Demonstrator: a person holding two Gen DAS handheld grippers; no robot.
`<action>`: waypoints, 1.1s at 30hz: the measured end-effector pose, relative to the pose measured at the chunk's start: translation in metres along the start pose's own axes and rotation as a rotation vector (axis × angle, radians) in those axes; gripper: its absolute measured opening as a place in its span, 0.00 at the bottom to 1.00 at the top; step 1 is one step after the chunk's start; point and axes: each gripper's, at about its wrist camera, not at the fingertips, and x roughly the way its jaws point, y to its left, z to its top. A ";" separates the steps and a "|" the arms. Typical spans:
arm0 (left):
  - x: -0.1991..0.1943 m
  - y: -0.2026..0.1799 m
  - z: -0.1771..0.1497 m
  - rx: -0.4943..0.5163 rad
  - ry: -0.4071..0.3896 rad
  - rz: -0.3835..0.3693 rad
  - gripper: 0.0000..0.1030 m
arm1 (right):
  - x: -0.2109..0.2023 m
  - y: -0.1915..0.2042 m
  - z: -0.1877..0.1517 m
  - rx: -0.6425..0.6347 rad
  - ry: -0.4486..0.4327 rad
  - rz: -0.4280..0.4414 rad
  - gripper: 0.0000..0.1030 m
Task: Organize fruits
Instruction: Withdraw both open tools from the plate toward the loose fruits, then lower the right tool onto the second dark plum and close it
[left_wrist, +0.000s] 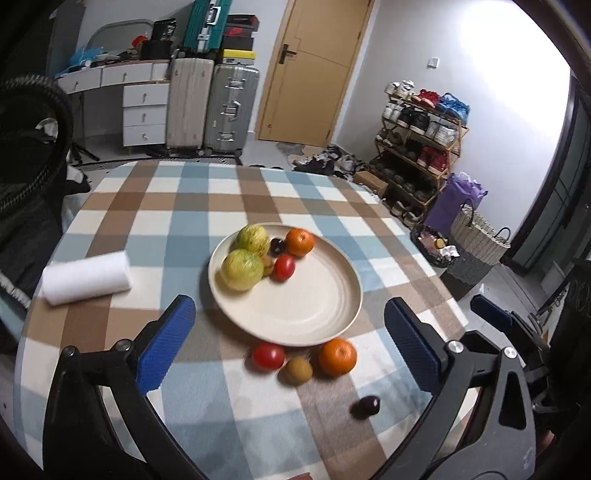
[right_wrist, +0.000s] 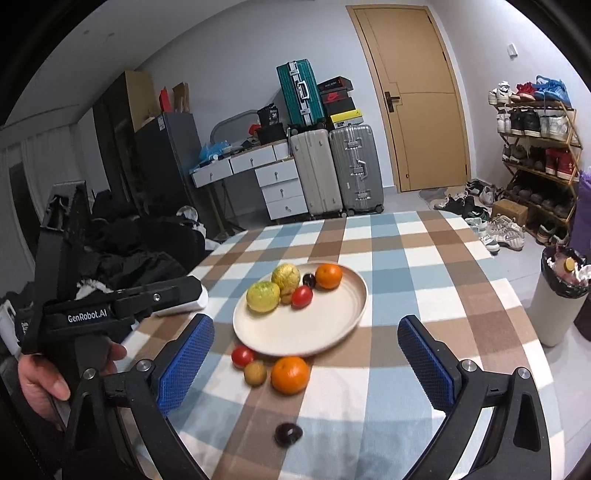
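Right wrist view: your right gripper (right_wrist: 306, 360) was spread, empty; orange (right_wrist: 290, 374) at plate's (right_wrist: 295, 332) 6 o'clock could roll if nudged.

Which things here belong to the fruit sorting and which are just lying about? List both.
Belongs to the job:
- cream plate, with two green fruits, an orange, a tomato and a dark fruit on it
- loose tomato
- loose brown fruit
- loose orange
- loose dark fruit

Just lying about:
- white roll
- suitcases
- shoe rack
- bin
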 end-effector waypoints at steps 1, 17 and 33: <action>-0.003 0.001 -0.007 -0.007 0.002 0.017 0.99 | -0.001 0.001 -0.005 -0.004 0.006 0.000 0.99; 0.019 0.018 -0.074 -0.045 0.108 0.063 0.99 | 0.027 0.010 -0.073 -0.021 0.204 -0.012 0.99; 0.031 0.025 -0.080 -0.050 0.145 0.070 0.99 | 0.048 0.016 -0.084 -0.021 0.276 -0.001 0.65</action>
